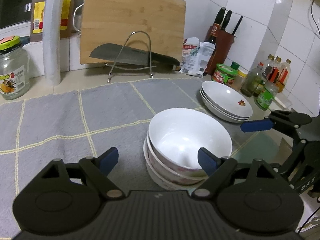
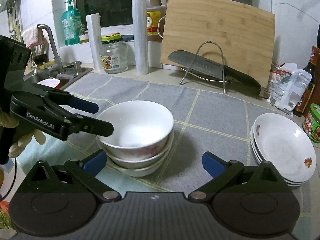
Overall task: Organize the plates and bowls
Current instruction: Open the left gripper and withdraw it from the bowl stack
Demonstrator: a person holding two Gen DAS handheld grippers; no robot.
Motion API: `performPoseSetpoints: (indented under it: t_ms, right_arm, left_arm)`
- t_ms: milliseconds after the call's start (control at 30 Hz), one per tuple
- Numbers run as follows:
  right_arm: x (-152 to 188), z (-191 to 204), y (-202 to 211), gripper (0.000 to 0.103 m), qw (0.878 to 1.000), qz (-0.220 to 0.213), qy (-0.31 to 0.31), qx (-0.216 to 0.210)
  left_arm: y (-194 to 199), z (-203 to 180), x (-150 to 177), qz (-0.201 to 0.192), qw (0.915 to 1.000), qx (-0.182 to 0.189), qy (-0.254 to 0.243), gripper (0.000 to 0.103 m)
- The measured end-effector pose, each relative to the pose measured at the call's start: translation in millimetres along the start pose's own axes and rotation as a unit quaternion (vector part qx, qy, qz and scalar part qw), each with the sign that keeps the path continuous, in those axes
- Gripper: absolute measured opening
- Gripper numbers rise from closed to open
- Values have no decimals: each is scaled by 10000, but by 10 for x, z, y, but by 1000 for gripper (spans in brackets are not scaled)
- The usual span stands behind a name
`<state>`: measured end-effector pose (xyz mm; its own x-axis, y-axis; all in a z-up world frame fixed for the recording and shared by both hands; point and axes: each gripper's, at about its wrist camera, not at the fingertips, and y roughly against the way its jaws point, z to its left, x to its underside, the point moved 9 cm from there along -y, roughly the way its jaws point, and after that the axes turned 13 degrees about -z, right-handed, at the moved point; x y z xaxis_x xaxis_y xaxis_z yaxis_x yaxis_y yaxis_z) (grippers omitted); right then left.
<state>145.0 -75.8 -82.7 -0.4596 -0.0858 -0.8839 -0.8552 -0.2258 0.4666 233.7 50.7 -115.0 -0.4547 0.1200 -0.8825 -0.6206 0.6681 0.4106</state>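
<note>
Three white bowls [image 1: 188, 140] sit nested on the grey checked cloth [image 1: 60, 124]; the same stack of bowls [image 2: 138, 132] lies at centre left in the right wrist view. To their right stands a stack of three shallow white plates [image 1: 226, 100] with a small flower print, and those plates [image 2: 284, 148] also show at the right edge. My left gripper [image 1: 158, 160] is open at the near side of the bowls, one fingertip [image 1: 207, 161] over the top bowl's rim, pressing on nothing. My right gripper [image 2: 154, 164] is wide open and empty, just in front of the bowls.
A bamboo cutting board [image 2: 218, 38] leans on the back wall behind a cleaver [image 2: 200, 64] on a wire rack. Jars, sauce bottles [image 1: 266, 80] and a knife block [image 1: 222, 42] crowd the right corner. A sink [image 2: 46, 76] lies far left, with a glass jar [image 2: 113, 54] and rolls nearby.
</note>
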Motion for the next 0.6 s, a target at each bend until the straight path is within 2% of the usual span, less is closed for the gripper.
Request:
performPoseSetpoints:
  t_ms: [100,233,467,600]
  right_arm:
    - [27,8,23,103,10000,17,71,-56]
    - [124,-11,4,103,9997,146,169,-51]
    - [370,-112,-113,103,9986,456,277,-52]
    - [579,-183,-258,103,9967,732,330,-102]
  left_arm:
    - [68,-43,-30,-62,9999,-6,-106,87]
    - [168,-154,-32,-87,9994,41,-327,94]
    - [181,-252,268,338,9980,29,-540,96]
    - [56,-214,532,639,9971,-58,-418,96]
